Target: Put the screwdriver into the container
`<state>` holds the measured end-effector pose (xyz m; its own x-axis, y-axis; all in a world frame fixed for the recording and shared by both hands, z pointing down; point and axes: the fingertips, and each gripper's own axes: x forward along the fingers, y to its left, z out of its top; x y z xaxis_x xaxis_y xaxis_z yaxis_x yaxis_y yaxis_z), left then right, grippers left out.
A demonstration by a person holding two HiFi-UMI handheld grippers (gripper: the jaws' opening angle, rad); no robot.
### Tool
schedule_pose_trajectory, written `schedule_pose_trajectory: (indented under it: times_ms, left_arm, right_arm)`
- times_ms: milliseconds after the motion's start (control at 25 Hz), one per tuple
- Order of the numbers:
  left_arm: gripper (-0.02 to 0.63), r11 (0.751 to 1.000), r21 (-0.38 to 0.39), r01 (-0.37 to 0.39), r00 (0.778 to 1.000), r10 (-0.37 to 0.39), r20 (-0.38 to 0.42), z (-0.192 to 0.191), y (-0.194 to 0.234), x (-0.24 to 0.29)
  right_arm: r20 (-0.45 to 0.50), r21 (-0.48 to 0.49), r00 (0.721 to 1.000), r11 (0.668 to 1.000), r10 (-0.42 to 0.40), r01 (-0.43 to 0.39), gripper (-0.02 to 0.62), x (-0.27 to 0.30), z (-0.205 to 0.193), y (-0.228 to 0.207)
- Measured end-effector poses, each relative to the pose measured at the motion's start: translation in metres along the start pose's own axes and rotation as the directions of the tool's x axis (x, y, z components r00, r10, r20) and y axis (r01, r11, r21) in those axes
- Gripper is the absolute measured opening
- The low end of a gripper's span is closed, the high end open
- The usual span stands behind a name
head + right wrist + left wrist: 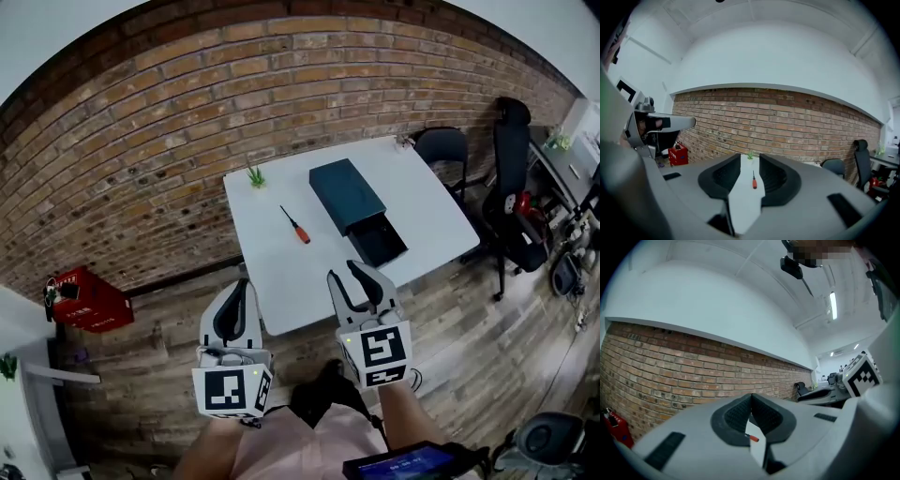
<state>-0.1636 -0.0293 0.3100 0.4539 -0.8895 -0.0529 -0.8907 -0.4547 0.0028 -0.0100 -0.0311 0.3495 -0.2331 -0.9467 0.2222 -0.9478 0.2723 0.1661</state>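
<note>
A red-handled screwdriver [295, 226] is seen lying flat on a white table [277, 298] set against a brick wall [141, 141]. It is untouched, near the table's middle and just left of the container [345, 192], a dark teal box w/ its drawer [381, 241] pulled out toward the near-right edge. Tool and container are kept apart by a strip of bare tabletop. The tool's shaft is pointed toward the far-left corner, where a small green plant [255, 175] is stood.

Both grippers are held by the table's near edge, well apart from the tool. The left gripper [240, 283] is shown w/ jaws clenched, tips met and nothing caught btwn them. The right gripper [343, 271] is shown w/ jaws parted and released, nothing grasped – in the right gripper view the screwdriver is framed far off in the gap btwn the pads, w/ the plant beyond it.

A red crate [86, 298] is seen on the wooden floor [159, 375] at left. Black office chairs [511, 178] are seen to the right of the table.
</note>
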Motion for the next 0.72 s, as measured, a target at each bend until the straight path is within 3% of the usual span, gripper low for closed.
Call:
schedule_pose_trajectory:
  times_ms: [280,720]
  left_arm:
    - [0.012,1.000,-0.007,-0.016,0.997,0.015,-0.077,-0.031,-0.003,0.045]
    - [0.012,0.994,0.032,-0.103,0.988,0.106,-0.111,-0.039,-0.006,0.135]
  right_arm:
    - [-0.058,0.041,0.997,0.998,0.041,-0.038,0.127,0.040,-0.030,-0.025]
    - [-0.055,0.096,0.989,0.987,0.138,-0.133,0.124,0.119,-0.041,-0.085]
